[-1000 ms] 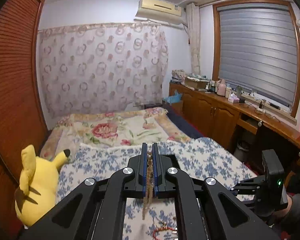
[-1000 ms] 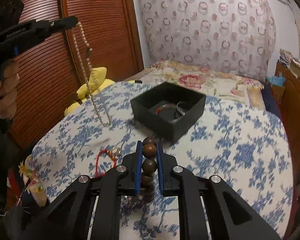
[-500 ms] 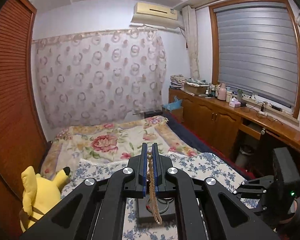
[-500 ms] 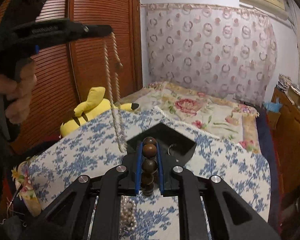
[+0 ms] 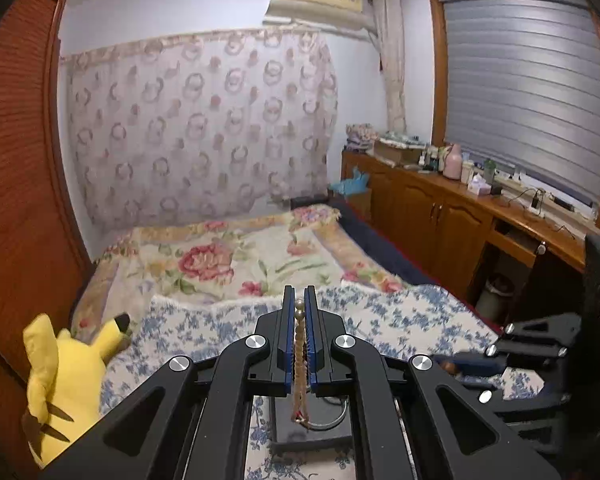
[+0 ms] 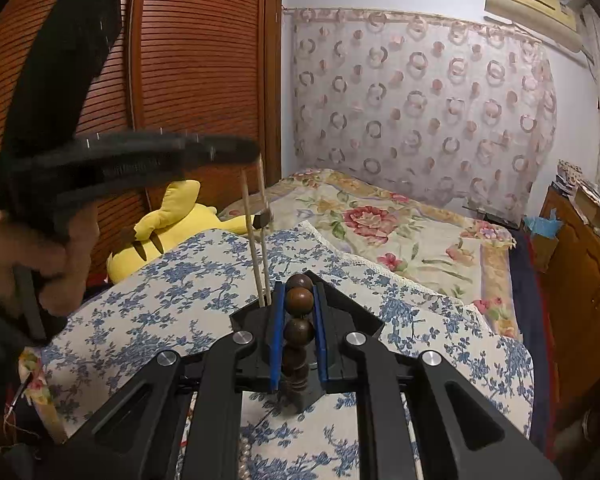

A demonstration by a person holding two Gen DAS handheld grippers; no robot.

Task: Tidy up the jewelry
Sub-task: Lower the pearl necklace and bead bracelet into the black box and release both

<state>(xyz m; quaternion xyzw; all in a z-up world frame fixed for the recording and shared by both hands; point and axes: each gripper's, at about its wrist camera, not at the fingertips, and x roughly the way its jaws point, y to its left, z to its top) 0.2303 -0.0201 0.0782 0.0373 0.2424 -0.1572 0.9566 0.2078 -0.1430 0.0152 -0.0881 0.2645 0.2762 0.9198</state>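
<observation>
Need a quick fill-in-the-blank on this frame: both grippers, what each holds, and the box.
1. The left gripper is shut on a strand of small ____-coloured beads.
2. The right gripper is shut on a string of large round ____ beads.
3. The pearl necklace hangs down over the open ____ box.
4. The yellow plush toy lies beside the ____ wardrobe door.

Missing words: pearl; brown; black; wooden

Dim, fisheye-warped, perhaps slightly motion-blurred
</observation>
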